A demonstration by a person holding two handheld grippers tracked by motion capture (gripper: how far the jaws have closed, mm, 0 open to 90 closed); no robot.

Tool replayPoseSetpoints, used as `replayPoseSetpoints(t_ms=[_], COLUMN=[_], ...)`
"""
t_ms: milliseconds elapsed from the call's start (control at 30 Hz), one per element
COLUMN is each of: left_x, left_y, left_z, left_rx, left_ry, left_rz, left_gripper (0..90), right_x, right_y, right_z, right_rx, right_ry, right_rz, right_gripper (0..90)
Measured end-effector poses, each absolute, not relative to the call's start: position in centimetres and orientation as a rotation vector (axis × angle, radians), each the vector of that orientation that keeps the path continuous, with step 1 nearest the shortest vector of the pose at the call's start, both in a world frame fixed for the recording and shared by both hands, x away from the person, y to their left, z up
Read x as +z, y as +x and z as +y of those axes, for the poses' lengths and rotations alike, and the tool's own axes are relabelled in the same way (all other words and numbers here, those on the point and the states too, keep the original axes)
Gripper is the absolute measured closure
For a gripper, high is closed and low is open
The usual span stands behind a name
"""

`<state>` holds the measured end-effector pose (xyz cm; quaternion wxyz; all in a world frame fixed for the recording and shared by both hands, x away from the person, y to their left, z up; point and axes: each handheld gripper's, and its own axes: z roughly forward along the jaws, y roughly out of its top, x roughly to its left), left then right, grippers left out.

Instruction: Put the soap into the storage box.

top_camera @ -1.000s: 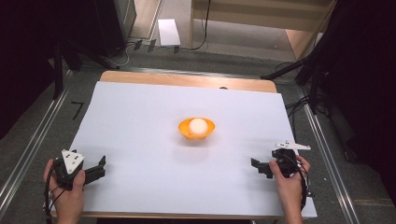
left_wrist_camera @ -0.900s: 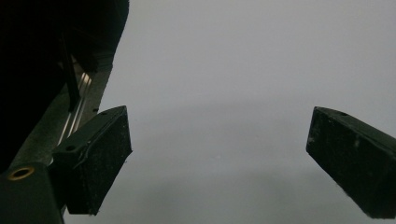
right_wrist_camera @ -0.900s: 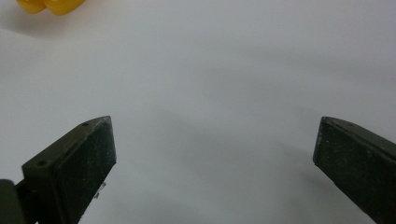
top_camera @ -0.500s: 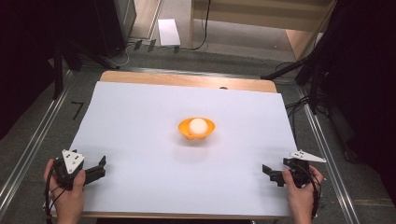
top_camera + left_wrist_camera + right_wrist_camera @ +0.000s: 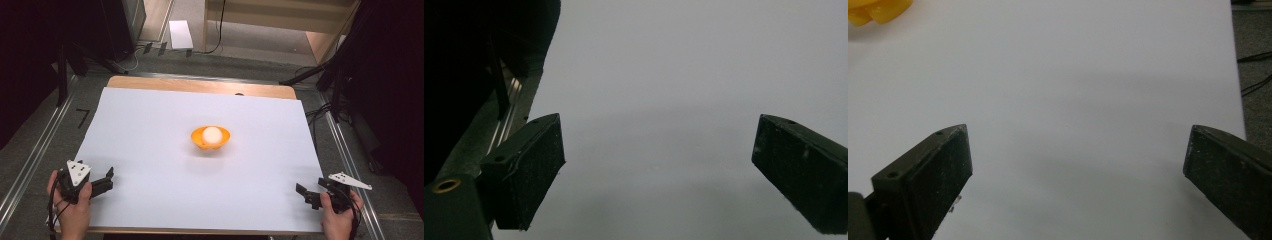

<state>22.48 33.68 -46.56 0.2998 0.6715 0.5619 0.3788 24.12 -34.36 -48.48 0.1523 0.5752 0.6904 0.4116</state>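
Left gripper [image 5: 106, 181]: held in the person's left hand [image 5: 70, 210] at the near left corner of the white sheet [image 5: 150, 140]; jaws spread wide, nothing between them.
Bowl [image 5: 210, 138]: orange, well ahead of the left gripper and off to its right, far from both grippers.
Ball [image 5: 212, 134]: white, sitting inside the bowl.
Right gripper [image 5: 306, 195]: held in the person's right hand [image 5: 337, 217] at the near right corner; jaws spread wide and empty, the bowl well ahead and to its left.

White-covered table [image 5: 150, 125] bears an orange bowl [image 5: 210, 139].
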Motion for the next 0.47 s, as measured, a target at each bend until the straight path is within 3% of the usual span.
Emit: replayPoseSetpoints(t_ms=[467], left_x=[-46.5], left_y=[22.5], left_z=[33.7], left_rx=[1.002], left_ry=[1.784], left_rz=[1.495], left_gripper=[7.0], right_x=[-48.6], right_y=[22.8], right_z=[-36.2], right_rx=[1.312], right_ry=[1.691], right_rz=[1.877], right_gripper=[0.0])
